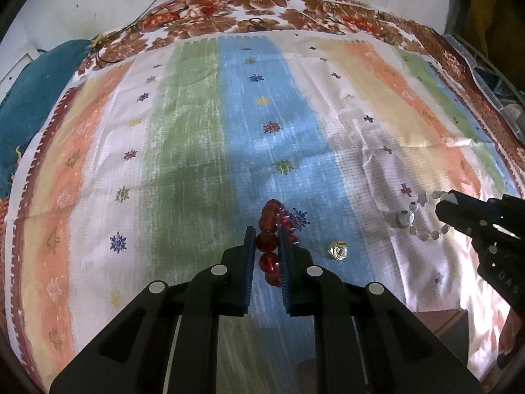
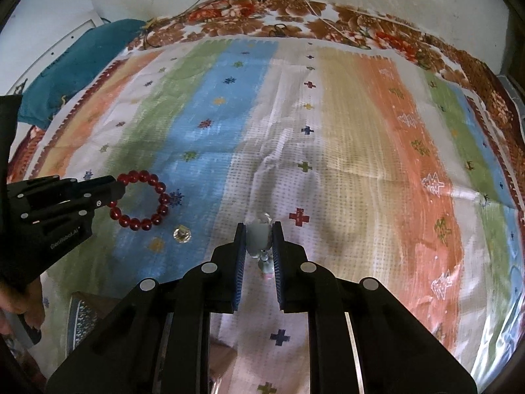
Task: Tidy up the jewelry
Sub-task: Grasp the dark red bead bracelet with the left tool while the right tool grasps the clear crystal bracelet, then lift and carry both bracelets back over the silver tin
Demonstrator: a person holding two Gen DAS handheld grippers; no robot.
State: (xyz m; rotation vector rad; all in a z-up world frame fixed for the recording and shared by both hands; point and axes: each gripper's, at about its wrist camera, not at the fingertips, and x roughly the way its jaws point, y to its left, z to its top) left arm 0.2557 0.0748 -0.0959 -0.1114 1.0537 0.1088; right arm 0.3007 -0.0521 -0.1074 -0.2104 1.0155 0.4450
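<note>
My left gripper (image 1: 266, 232) is shut on a red bead bracelet (image 1: 270, 243), held just above the striped cloth; it shows as a full ring in the right wrist view (image 2: 144, 200) with the left gripper (image 2: 119, 187) on its left side. My right gripper (image 2: 259, 231) is shut on a white bead bracelet (image 2: 258, 236); in the left wrist view that bracelet (image 1: 418, 218) hangs from the right gripper (image 1: 441, 203). A small gold ring (image 1: 338, 250) lies on the blue stripe between them, also seen in the right wrist view (image 2: 181, 233).
A striped cloth (image 1: 197, 131) with a floral border covers the surface. A teal cloth (image 1: 32, 98) lies at the far left, black cords (image 1: 157, 10) at the back. A brown box (image 2: 85, 315) sits at the near edge below the left gripper.
</note>
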